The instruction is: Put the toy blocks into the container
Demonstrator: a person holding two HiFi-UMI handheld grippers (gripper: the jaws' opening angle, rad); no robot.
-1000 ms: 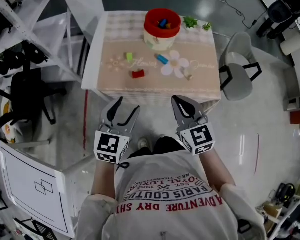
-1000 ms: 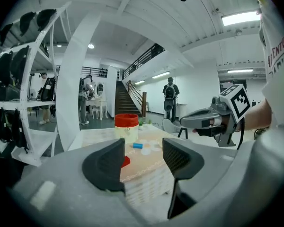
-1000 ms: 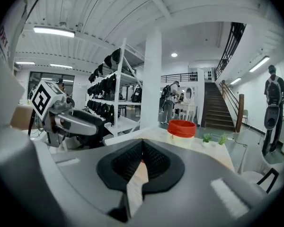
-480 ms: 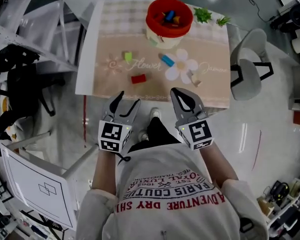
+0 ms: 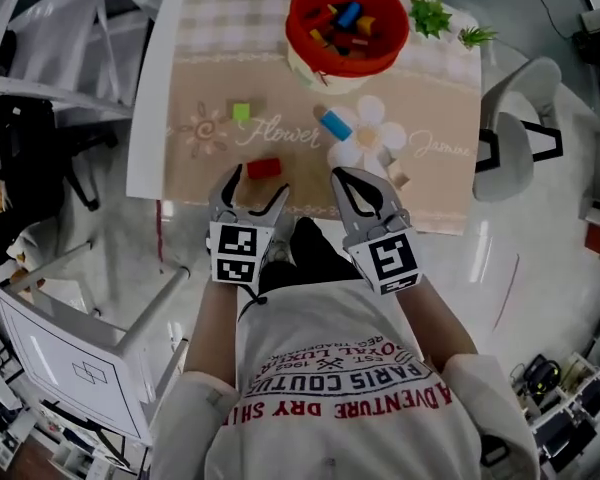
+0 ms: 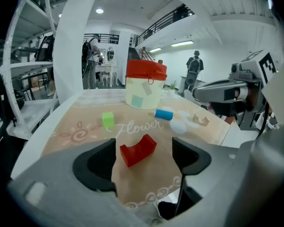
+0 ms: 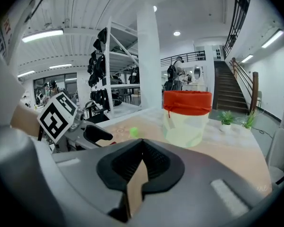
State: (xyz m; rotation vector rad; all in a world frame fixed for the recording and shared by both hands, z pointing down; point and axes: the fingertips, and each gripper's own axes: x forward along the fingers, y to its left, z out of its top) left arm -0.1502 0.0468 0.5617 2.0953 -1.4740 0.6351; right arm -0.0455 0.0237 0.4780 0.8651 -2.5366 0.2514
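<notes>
Though just opened wide, left hand-held gripper point(image 5: 259, 182) empty.

Bench point(image 5: 152, 128): directly ahead of the person; a chair point(image 5: 525, 88) stands at its right side and an office chair point(image 5: 25, 153) at its left.
Mat point(image 5: 440, 188): lies on the bench and covers its near part.
Container point(image 5: 294, 28): stands on the bench at the mat's far edge, right of centre.
Loose blocks point(image 5: 345, 23): several lie inside the container.
Cube block point(image 5: 241, 112): on the mat, left of the container and nearer the person.
Cylinder block point(image 5: 334, 125): on the mat, just before the container.
Arch block point(image 5: 264, 168): on the mat near its front edge, before the cube block and left of the cylinder block.
Small arch block point(image 5: 398, 178): on the mat, right of the cylinder block and nearer, well apart from the arch block.
Potted plants point(image 5: 430, 13): two stand on the bench's far right corner, right of the container.
</notes>
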